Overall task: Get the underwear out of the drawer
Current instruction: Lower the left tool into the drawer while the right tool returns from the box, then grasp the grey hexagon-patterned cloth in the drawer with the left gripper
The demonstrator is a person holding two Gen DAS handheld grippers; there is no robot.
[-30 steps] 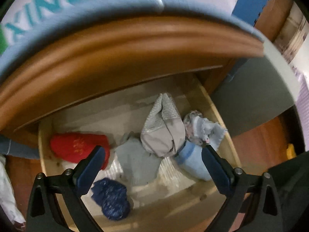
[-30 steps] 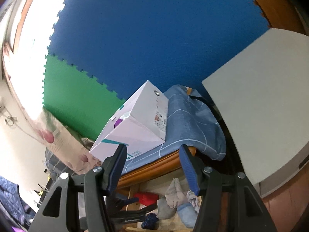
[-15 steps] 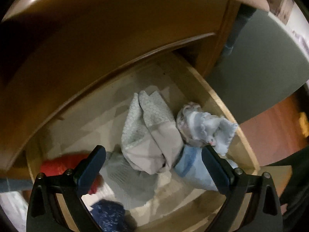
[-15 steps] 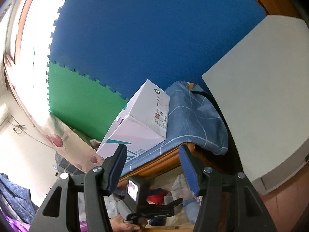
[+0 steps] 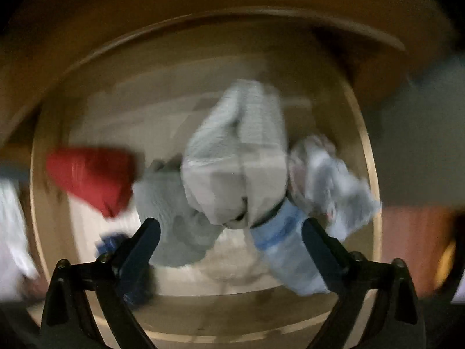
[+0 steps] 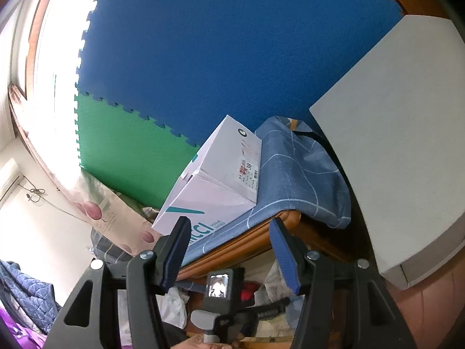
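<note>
While the left tool (image 5: 229,232) is hanging straight down over the open drawer (image 5: 364,133) with its jaws spread wide and nothing between them, the underwear is sitting in a jumble on the drawer floor: a pale grey folded pair (image 5: 235,157) in the middle, a red piece (image 5: 93,177) off to the left, a light blue one (image 5: 284,250) near the right finger, and a dark blue one (image 5: 116,244) by the left finger. I'd say the smart move is dropping onto the raised fold of the grey pair, since it's sitting highest and closing on a ridge of cloth is way easier than scraping a flat layer. The right tool (image 6: 229,250) is waiting half open and empty, pointing out over the shoe box (image 6: 215,186) on the blue cloth. Hard part: the left view is smearing badly, so I can't tell where one garment is ending and the next is starting, and the drawer's back is disappearing under the wooden top.
</note>
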